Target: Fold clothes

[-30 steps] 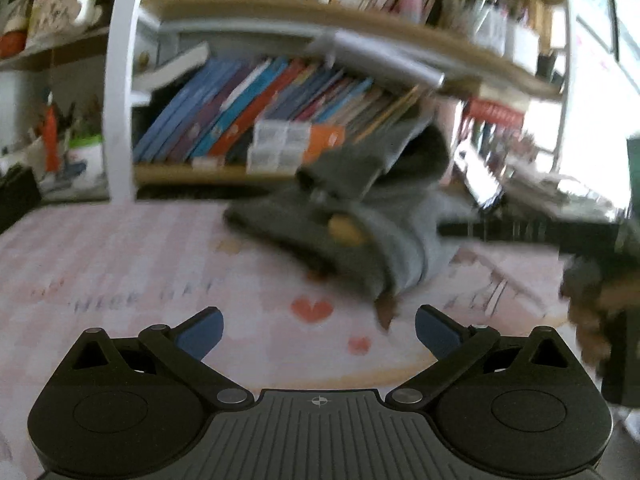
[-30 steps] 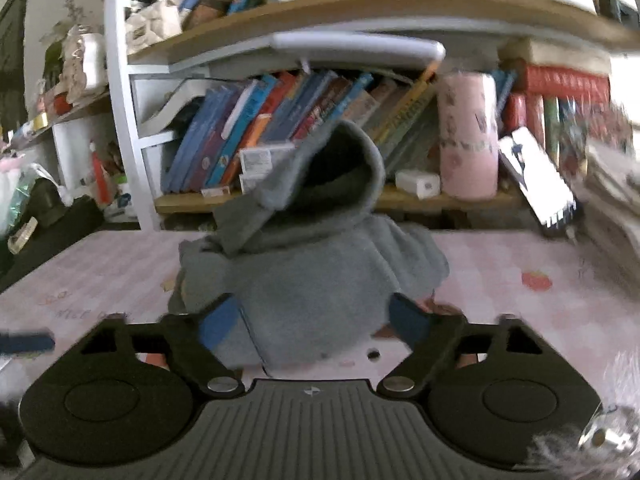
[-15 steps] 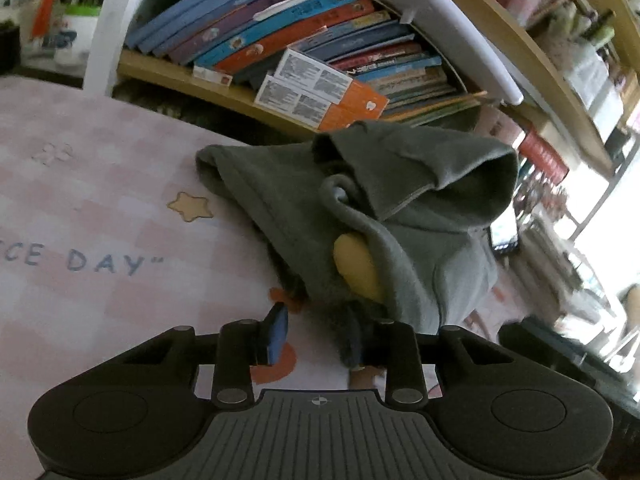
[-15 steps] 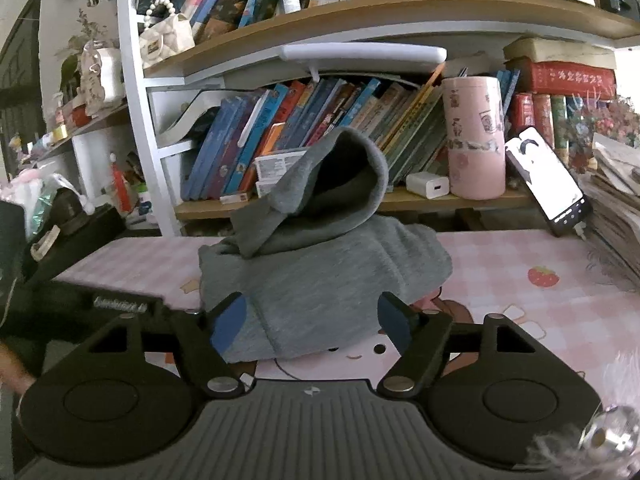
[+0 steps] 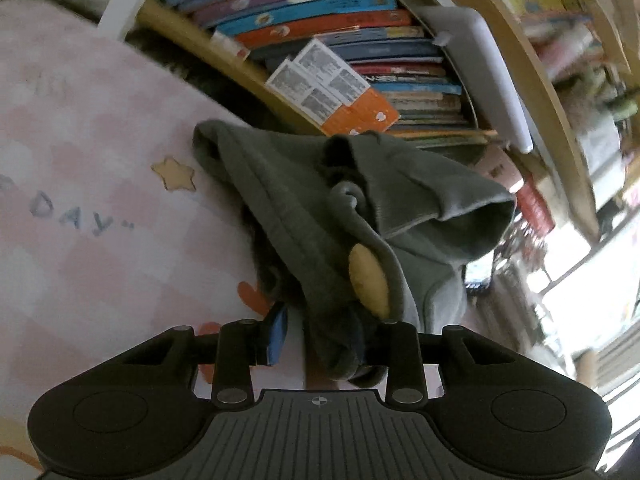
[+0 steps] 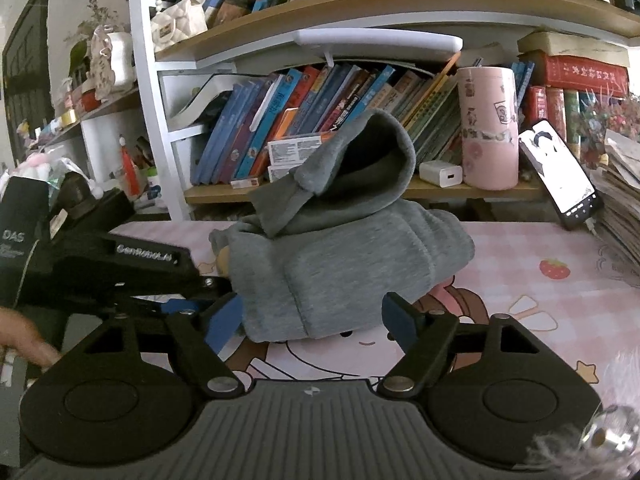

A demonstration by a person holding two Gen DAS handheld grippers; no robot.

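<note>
Our left gripper (image 5: pixel 320 334) sits rolled to one side, its fingers (image 5: pixel 277 334) drawn fairly close together and now easing apart; a fold of the grey hoodie (image 5: pixel 320 248) lies between them, bunched against the far finger, while a gap shows beside the blue pad of the near one. Seen from our right side, the left gripper (image 6: pixel 224 300) reaches in low from the left, with a fingertip of our bare hand (image 6: pixel 28 346) just behind it. Our right gripper (image 6: pixel 312 320) points slightly downward, its fingers (image 6: pixel 400 320) spread wide and opening, the hoodie's near edge just ahead of them, untouched.
</note>
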